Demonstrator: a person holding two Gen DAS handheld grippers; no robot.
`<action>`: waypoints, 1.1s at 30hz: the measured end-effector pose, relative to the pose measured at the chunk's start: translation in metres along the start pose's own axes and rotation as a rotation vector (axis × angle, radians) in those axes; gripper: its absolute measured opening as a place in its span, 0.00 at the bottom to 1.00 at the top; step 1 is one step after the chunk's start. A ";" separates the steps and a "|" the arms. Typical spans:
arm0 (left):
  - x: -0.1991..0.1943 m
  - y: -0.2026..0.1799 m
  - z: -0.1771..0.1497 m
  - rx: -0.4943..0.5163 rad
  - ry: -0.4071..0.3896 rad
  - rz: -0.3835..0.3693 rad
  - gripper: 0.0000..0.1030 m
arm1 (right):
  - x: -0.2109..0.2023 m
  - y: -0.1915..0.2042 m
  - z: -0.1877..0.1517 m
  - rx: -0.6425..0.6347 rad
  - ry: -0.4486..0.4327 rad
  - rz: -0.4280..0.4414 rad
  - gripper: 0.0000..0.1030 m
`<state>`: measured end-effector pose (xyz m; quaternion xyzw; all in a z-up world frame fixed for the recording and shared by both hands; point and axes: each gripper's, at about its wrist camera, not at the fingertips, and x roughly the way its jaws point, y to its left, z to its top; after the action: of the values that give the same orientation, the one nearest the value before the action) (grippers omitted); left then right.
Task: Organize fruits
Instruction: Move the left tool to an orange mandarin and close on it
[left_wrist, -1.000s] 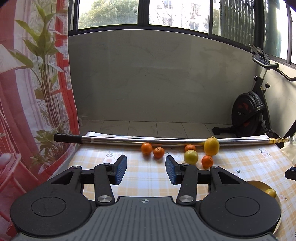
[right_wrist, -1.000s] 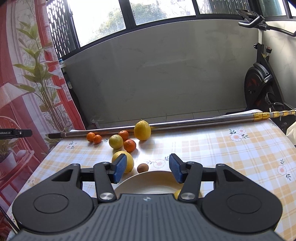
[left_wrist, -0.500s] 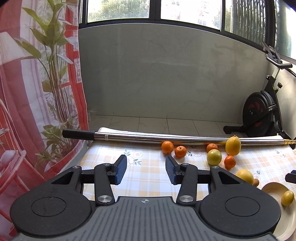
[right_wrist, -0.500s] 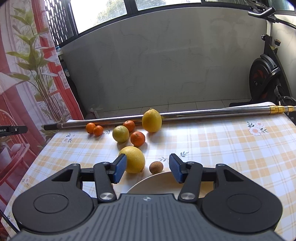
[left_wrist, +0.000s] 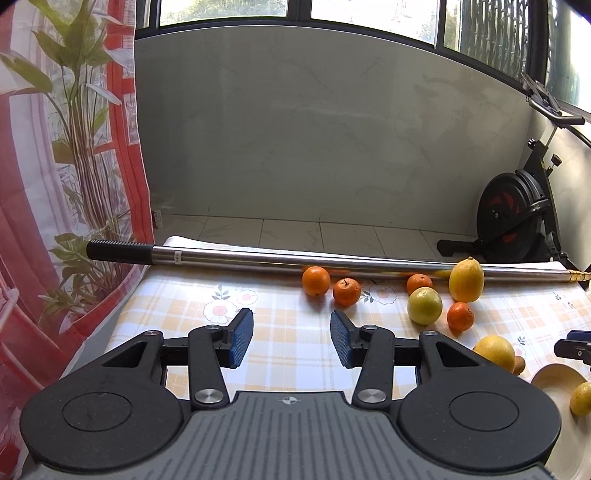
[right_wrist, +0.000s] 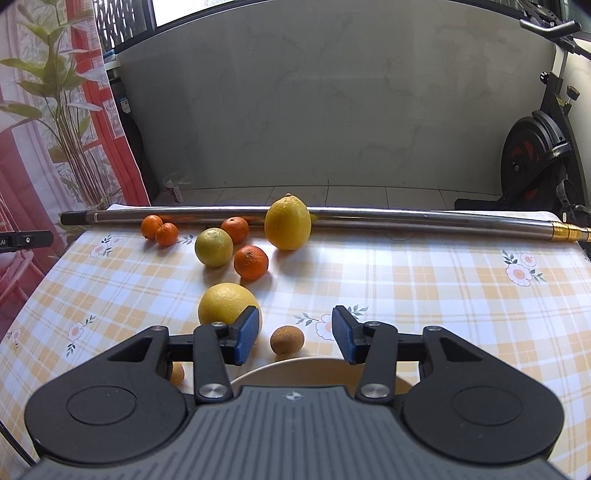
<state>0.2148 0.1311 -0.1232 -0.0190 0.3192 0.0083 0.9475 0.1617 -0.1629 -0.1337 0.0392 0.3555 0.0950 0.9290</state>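
Right wrist view: lemon (right_wrist: 287, 222) stands upright against the pole (right_wrist: 369, 216); both grippers' fingers spread, empty.

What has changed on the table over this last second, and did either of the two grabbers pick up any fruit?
Both grabbers came closer to the fruit. The right gripper has just been closing its jaws somewhat, with nothing between them; the small brown fruit lies on the cloth beyond them. The left gripper stays open and empty. Nothing was picked up; the fruits and the long metal pole stayed put.
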 end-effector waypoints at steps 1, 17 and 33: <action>0.003 -0.002 0.001 -0.001 -0.001 -0.001 0.47 | 0.001 -0.001 0.001 0.015 0.000 0.000 0.46; 0.067 -0.044 0.018 0.075 -0.059 -0.087 0.46 | 0.014 -0.012 0.013 0.118 -0.011 0.015 0.46; 0.157 -0.063 0.006 0.101 0.033 -0.098 0.38 | 0.019 -0.030 0.004 0.155 0.008 0.026 0.46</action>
<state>0.3450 0.0690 -0.2117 0.0131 0.3337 -0.0547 0.9410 0.1830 -0.1880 -0.1475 0.1152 0.3650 0.0796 0.9204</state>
